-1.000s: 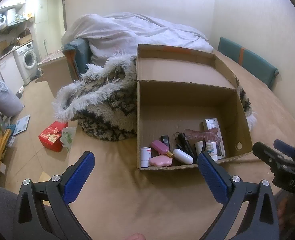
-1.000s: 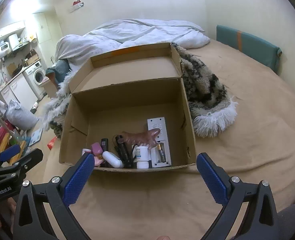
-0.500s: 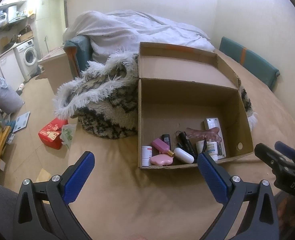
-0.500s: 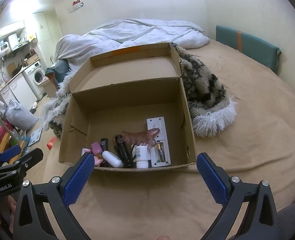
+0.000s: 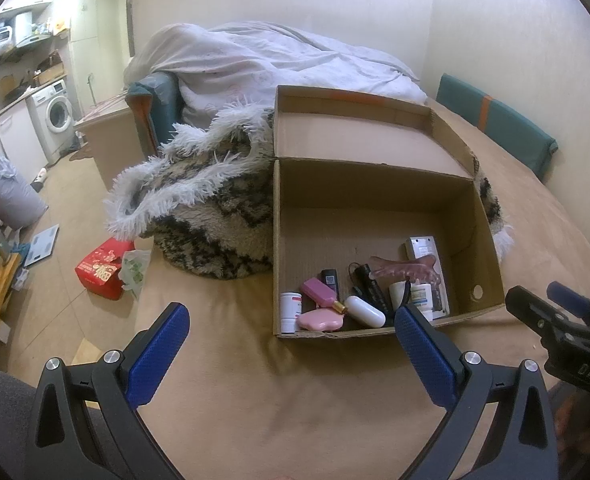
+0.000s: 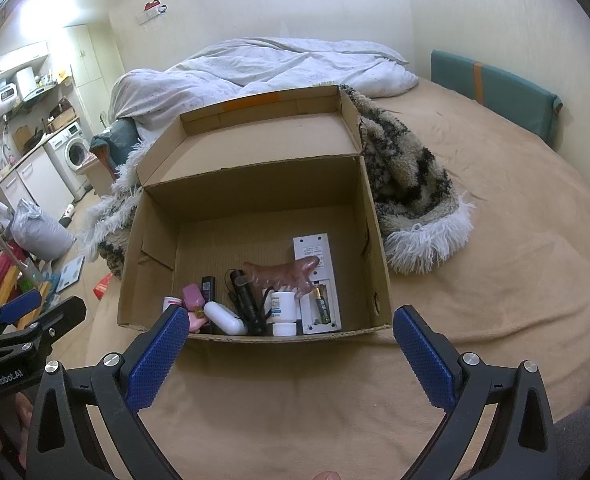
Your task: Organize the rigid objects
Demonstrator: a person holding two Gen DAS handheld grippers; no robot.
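I have both grippers, left [image 5: 291, 322] and right [image 6: 291, 322], spread wide and empty above the bed [image 6: 515, 240]. The small items (comb [image 6: 283, 274], remote [image 6: 319, 280], bottles) lie along the cardboard box's [image 6: 251, 184] near wall.

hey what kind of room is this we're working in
Probably a small studio flat: a bed with a rumpled white duvet, and a washing machine under a kitchen counter in the same room.

Dim, warm indoor light; ceiling glare blows out the upper left in both views; fisheye bends the edges, corners vignetted black; soft shadows, mild blur.
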